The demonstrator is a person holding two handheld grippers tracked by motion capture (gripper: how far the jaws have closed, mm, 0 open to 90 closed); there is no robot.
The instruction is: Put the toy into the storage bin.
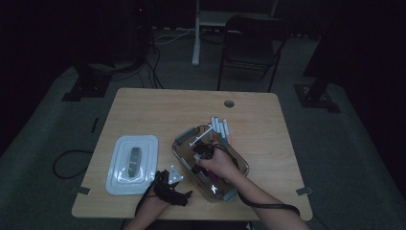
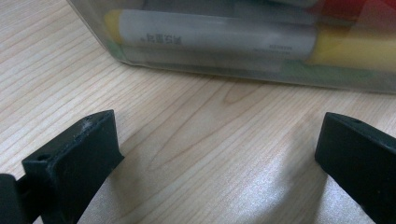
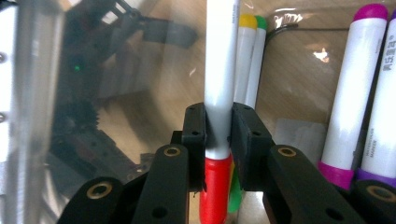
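I see pale wood grain on the table (image 2: 196, 135), and the clear box (image 1: 239, 165) on it shows that grain through its wall. Inside the box, the marker (image 3: 219, 84) in my black right gripper (image 3: 218, 135) is white with a red cap; beside it lie white markers (image 3: 250, 60) capped yellow and green, then magenta (image 3: 355, 88). Left of the box, the lid (image 1: 122, 184) is pale translucent white.

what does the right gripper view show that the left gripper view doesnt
Right gripper view: the right tongs shut on a white marker with a red cap, plus purple-capped markers inside the clear box.

Left gripper view: the left tongs open with nothing between them, hovering over bare wooden table beside the box's outer wall.

Both: the clear plastic box, markers lying in it, and wood grain.
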